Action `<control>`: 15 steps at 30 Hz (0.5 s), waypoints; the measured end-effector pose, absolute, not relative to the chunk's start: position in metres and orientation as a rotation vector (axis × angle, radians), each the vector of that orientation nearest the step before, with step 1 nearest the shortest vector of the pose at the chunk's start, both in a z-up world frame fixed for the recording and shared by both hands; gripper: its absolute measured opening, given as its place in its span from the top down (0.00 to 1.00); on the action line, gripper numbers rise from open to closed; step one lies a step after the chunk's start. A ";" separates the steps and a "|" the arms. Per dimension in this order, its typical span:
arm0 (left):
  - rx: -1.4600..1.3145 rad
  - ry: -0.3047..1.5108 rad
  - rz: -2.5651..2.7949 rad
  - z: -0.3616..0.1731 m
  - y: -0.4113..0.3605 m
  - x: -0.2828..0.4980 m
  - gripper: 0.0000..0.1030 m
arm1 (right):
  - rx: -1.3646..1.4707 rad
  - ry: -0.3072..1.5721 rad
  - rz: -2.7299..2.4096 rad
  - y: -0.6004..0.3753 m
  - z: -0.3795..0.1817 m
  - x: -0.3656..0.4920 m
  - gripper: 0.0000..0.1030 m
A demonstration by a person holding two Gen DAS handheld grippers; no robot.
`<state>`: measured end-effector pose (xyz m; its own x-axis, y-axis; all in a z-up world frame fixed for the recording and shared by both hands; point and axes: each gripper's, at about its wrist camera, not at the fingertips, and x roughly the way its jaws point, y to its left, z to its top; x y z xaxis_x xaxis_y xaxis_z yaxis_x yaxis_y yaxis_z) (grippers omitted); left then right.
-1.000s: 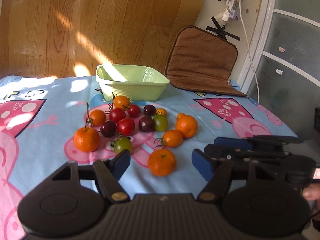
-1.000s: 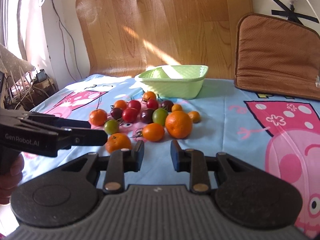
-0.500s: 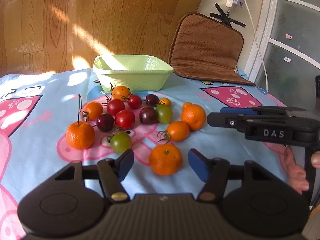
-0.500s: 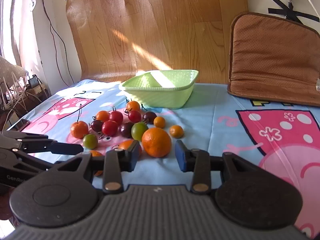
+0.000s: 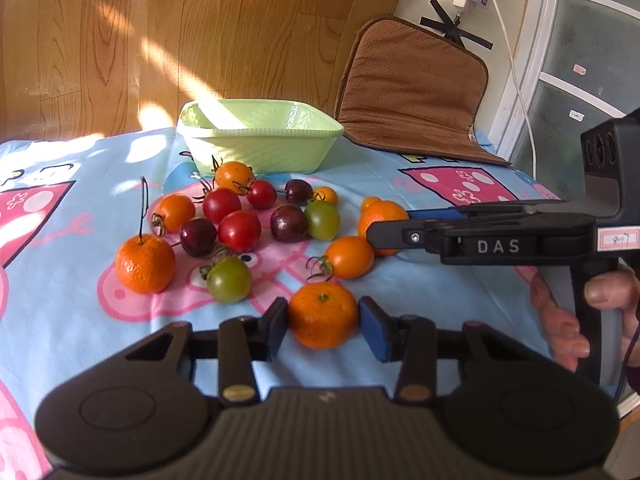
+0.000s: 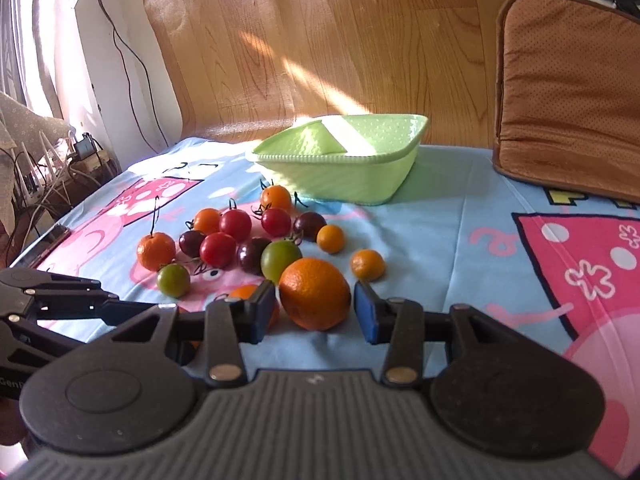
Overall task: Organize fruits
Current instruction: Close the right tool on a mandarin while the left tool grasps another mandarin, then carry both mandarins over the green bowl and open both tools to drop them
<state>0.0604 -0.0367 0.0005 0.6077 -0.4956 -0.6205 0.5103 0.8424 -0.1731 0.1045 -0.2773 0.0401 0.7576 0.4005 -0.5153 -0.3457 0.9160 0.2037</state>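
Two grippers are down among the fruit. Your left gripper has just been closing, and its jaws stand narrow with both blue pads against the sides of a mandarin that sits on the blue cartoon cloth.

Your right gripper has just been opening. Its jaws stand narrow around the large orange, pads just beside it on either side, with no clear press on it.

Beyond both fruits lies a loose cluster of small tomatoes in red, dark purple, green and orange. A stemmed mandarin sits at the cluster's left edge. Further back stands the green basket, with no fruit visible in it. A brown cushion leans against the wall to its right.
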 end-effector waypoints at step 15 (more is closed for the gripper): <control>-0.009 0.544 -0.533 0.103 -0.022 0.155 0.63 | 0.238 0.424 0.356 -0.309 0.108 0.170 0.60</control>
